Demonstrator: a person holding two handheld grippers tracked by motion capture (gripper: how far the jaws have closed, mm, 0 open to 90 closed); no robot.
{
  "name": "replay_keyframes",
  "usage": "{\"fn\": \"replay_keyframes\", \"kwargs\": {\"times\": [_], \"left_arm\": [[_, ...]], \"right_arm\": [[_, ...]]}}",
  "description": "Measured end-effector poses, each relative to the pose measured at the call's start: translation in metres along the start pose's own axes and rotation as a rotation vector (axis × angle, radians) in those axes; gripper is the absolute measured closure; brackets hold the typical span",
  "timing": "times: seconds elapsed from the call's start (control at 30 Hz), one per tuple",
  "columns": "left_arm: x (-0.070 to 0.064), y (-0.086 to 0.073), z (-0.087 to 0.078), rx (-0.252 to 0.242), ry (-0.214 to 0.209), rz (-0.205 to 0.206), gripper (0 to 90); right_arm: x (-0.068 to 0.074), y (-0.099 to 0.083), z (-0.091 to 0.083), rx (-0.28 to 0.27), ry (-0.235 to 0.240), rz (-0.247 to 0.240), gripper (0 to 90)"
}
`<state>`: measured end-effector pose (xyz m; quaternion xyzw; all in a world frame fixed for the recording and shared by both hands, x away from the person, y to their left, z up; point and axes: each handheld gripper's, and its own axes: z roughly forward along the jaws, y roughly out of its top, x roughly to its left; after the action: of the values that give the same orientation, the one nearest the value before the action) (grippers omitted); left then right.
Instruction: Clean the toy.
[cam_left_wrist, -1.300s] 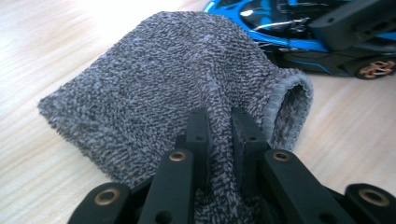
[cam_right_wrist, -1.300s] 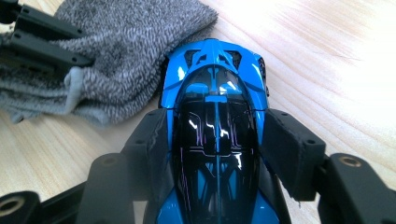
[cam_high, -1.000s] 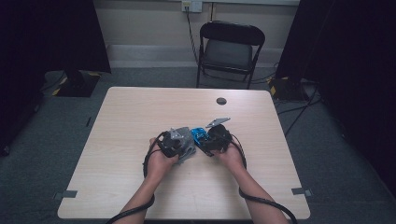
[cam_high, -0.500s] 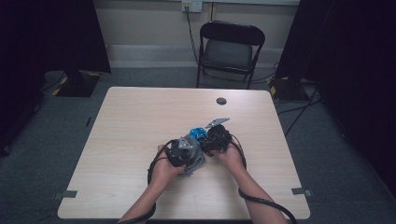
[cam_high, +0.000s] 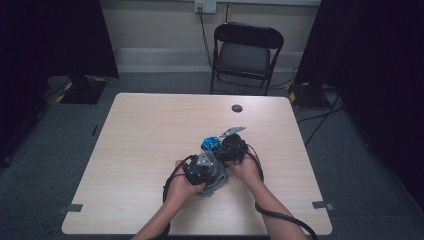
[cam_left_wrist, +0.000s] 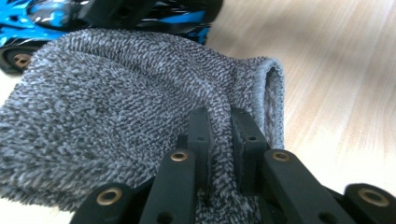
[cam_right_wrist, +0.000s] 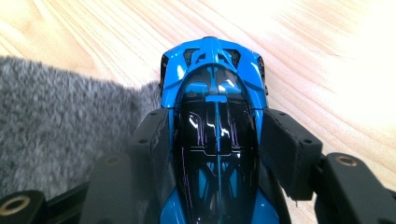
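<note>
A grey cloth (cam_left_wrist: 116, 126) is pinched by the left gripper (cam_left_wrist: 219, 140), whose jaws are closed on a raised fold of the fabric near its stitched hem. The cloth is spread on the wooden table (cam_high: 150, 140), and its far edge is seen just beside a blue and black toy car (cam_left_wrist: 93, 14) in the left gripper view; whether the two touch cannot quite be told there. The toy car (cam_right_wrist: 215, 130) is clamped across its body by the right gripper (cam_right_wrist: 217, 140), with one jaw pressed against each flank and the nose of the car pointed away from the camera. In the right gripper view the cloth (cam_right_wrist: 60, 135) is found to the left of the car, close against its side. From the high view, both grippers are held by hands near the middle of the table, slightly toward the person, the left gripper (cam_high: 202, 167) drawn up close to the right gripper (cam_high: 231, 146), with the toy car (cam_high: 211, 144) between them. A folding chair (cam_high: 245, 52) is placed beyond the table's far edge.
</note>
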<state>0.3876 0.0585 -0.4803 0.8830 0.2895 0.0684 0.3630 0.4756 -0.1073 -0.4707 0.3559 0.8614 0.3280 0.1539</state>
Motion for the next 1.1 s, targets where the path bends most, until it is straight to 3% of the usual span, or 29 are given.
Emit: {"fn": "replay_keyframes", "kwargs": {"times": [0.17, 0.77, 1.1], "left_arm": [[-0.009, 0.002, 0.003, 0.0, -0.02, 0.023, 79.9], [-0.036, 0.006, 0.011, -0.029, -0.109, 0.047, 79.9], [-0.051, 0.006, 0.01, -0.039, -0.194, 0.073, 79.9]], "right_arm": [[0.0, 0.001, 0.0, 0.006, -0.001, -0.002, 43.2], [0.0, -0.001, 0.0, -0.004, 0.001, 0.003, 43.4], [-0.001, -0.001, -0.001, -0.006, 0.004, 0.003, 43.4]]}}
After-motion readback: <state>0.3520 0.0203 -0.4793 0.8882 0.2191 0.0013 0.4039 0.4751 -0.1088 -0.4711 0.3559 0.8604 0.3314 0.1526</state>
